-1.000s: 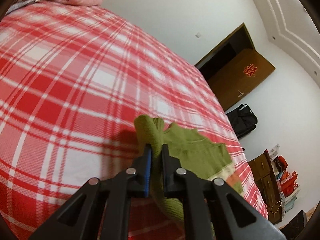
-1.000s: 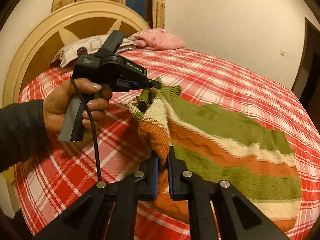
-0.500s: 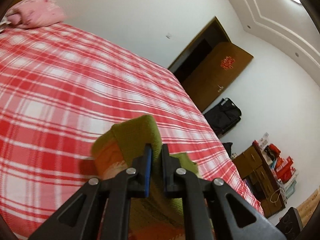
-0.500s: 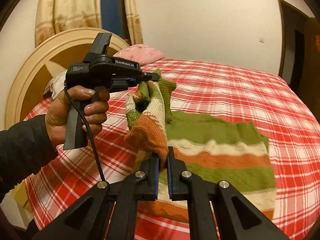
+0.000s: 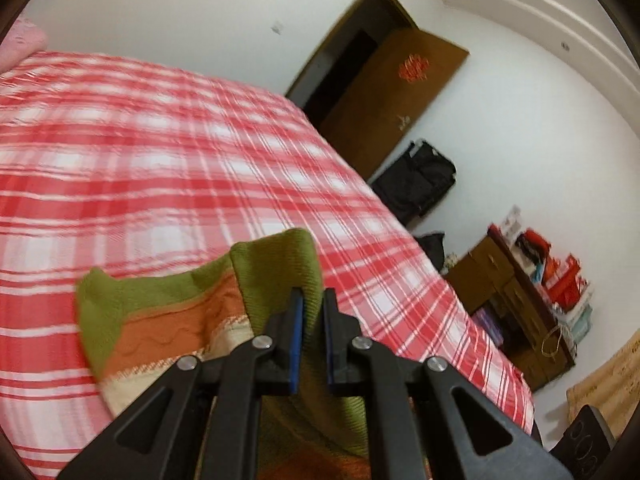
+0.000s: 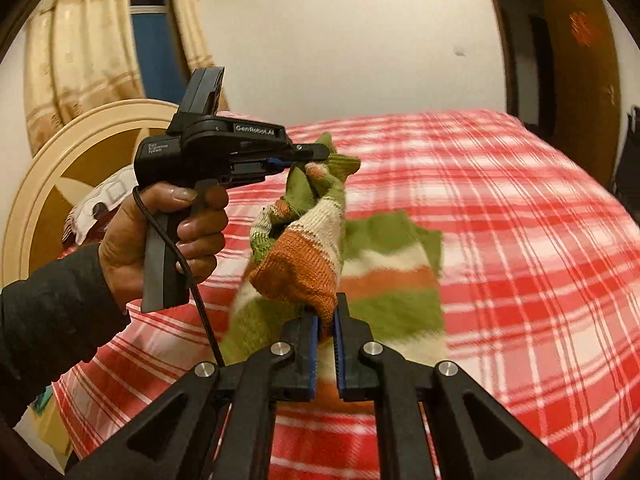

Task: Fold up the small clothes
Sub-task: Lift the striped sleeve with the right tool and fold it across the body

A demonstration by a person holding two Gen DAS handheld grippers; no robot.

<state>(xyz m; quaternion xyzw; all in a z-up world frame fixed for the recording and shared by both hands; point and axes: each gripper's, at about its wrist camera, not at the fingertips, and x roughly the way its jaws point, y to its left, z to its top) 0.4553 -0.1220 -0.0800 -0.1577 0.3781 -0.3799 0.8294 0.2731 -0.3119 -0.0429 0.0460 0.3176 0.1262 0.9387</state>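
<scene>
The striped sweater (image 6: 384, 280), knitted in green, cream and orange bands, is half lifted off the red plaid bed (image 6: 540, 240). 1 edge of it is in the air, caught at 2 points; the rest lies flat on the cover, ahead of the right tongs and a little to their right. The flat part's stripes run across that view, so its long axis lies roughly crosswise to the line the right tongs point along.

The right gripper (image 6: 326, 332) is clamped on an orange and cream stretch of the raised edge, the cloth rising straight out from between its blue pads. The left gripper (image 6: 316, 158), seen from the right wrist view up and to the left, is clamped on a green ribbed part of the same edge; a hand (image 6: 160, 232) in a dark sleeve (image 6: 52, 320) holds its handle. From its own camera the left gripper (image 5: 311, 320) has green knit pinched between its pads, with the striped panel spilling out to the left and downward.

The 2 pinch points stand near each other, and the cloth between them bunches rather than hanging taut. The resting half lies beyond and below both pairs of tongs, closer to the right ones. My judgement is that the fold turns on carrying the raised edge forward over that flat half, so that it lands square to the stripes.
</scene>
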